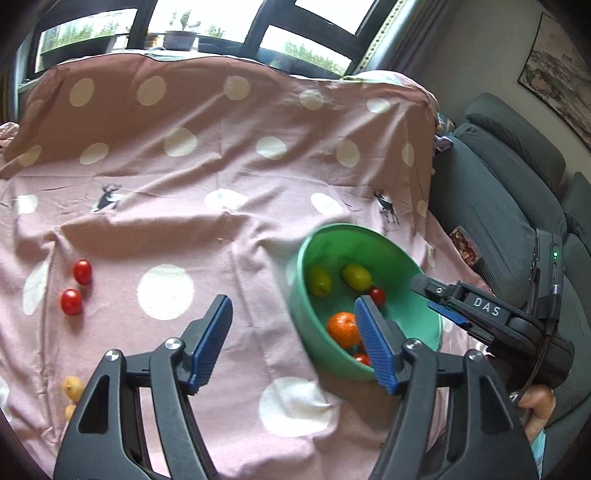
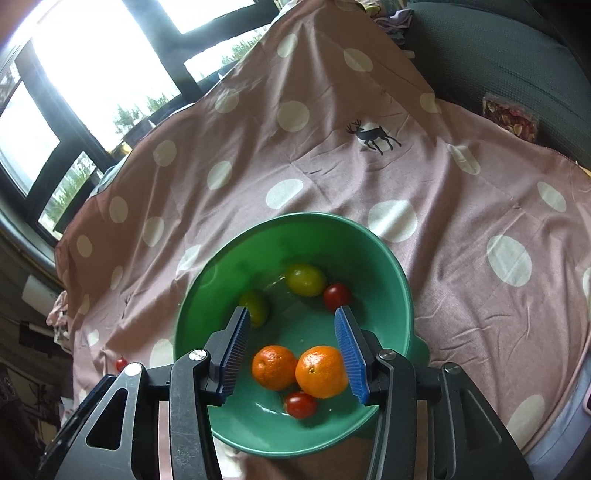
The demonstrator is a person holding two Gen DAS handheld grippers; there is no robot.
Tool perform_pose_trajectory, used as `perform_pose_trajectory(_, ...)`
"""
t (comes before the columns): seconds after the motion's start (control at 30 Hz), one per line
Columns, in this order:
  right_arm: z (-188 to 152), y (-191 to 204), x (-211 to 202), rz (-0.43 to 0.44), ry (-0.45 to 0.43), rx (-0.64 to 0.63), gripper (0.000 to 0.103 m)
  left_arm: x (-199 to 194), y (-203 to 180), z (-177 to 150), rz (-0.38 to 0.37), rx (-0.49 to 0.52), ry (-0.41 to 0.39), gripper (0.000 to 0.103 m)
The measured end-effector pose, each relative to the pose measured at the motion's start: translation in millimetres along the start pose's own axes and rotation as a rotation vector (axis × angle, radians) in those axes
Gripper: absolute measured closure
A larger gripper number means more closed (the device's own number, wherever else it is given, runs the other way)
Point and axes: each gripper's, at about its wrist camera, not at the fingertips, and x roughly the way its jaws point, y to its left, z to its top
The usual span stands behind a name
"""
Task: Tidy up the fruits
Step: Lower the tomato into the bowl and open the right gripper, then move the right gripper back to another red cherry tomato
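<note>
A green bowl (image 2: 207, 295) stands on the pink dotted cloth (image 2: 461, 192). It holds two oranges (image 2: 275, 367), two yellow-green fruits (image 2: 304, 278) and two small red tomatoes (image 2: 337, 295). My right gripper (image 2: 291, 314) hangs open over the bowl, with the oranges lying below its fingers. The left wrist view shows the same bowl (image 1: 417, 325) with the right gripper (image 1: 436, 299) at its right rim. My left gripper (image 1: 293, 306) is open and empty above the cloth, at the bowl's left side. Two red tomatoes (image 1: 82, 271) and two small yellow fruits (image 1: 74, 387) lie on the cloth at the far left.
A grey sofa (image 1: 498, 206) runs along the right of the cloth, with a patterned packet (image 1: 465, 247) on it. Windows (image 1: 207, 22) stand behind the far edge. One more red tomato (image 2: 121, 363) lies on the cloth left of the bowl. A hand (image 1: 535, 406) holds the right gripper.
</note>
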Motion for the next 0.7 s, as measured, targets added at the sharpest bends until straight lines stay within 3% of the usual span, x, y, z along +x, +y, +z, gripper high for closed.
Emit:
perform_pose_trajectory(0.2, -4, 17, -2, 0.051, -0.003, -0.027, 0.045, -40, 73, 0, 0.199, -0.081, -0.066, 0.028)
perform_pose_trajectory(0.3, -7, 27, -2, 0.073, 0.002, -0.04, 0.043, -52, 113, -2, 0.261, -0.156, -0.09, 0.028)
perform_pose_trajectory(0.47, -15, 56, 5, 0.119, 0.028, -0.089, 0.043, -47, 158, -3, 0.279, -0.272, -0.079, 0.03)
perform_pose_trajectory(0.57, -20, 84, 15, 0.184, 0.071, -0.13, 0.043, -36, 165, -3, 0.268, -0.248, -0.063, 0.031)
perform_pose_trajectory(0.7, -26, 143, 41, 0.269, 0.157, -0.231, 0.043, -18, 167, -1, 0.272, -0.223, -0.02, 0.043)
